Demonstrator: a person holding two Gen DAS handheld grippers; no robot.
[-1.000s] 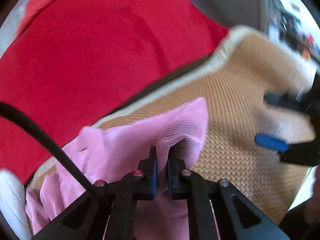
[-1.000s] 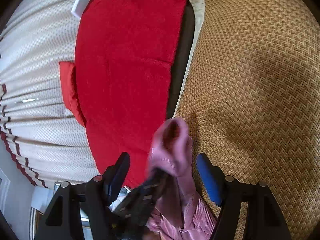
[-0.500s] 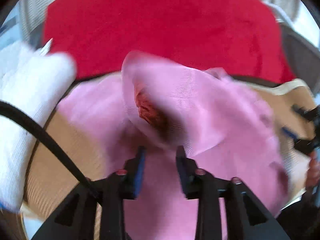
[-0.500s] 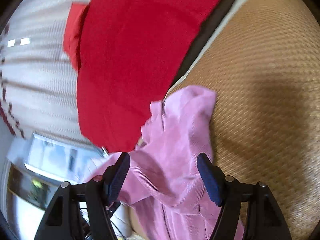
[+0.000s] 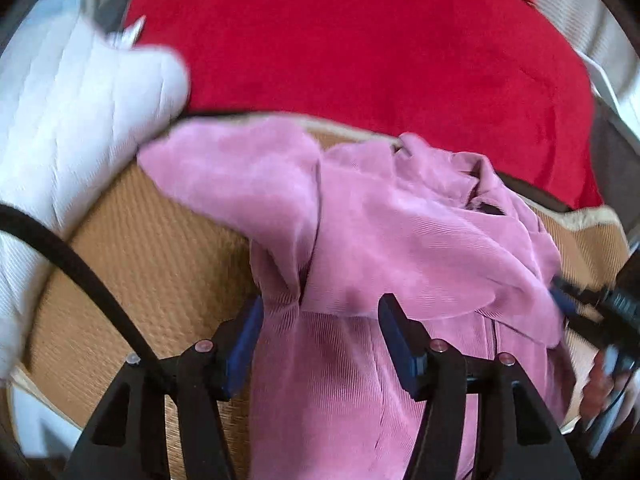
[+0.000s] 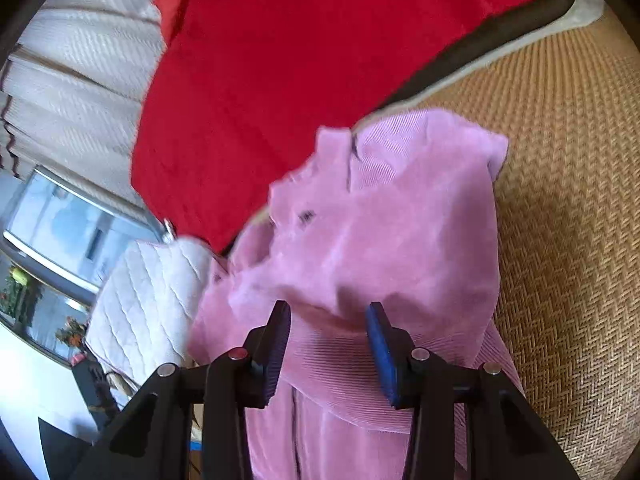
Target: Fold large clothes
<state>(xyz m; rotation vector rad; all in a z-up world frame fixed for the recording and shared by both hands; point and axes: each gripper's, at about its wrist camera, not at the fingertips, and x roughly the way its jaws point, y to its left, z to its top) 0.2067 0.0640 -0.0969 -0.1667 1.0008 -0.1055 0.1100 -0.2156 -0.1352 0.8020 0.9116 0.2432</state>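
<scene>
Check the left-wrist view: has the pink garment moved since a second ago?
Yes. The pink garment was bunched low in the view; it now spreads across the woven mat, up to the red cloth.

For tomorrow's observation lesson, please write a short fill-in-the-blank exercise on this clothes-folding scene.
1. The pink corduroy garment lies on a woven ____ mat.
2. Beyond the mat lies a large ____ cloth.
3. The pads of the left gripper are coloured ____.
4. The quilted cushion beside the garment is ____.

Missing words: tan; red; blue; white
</scene>
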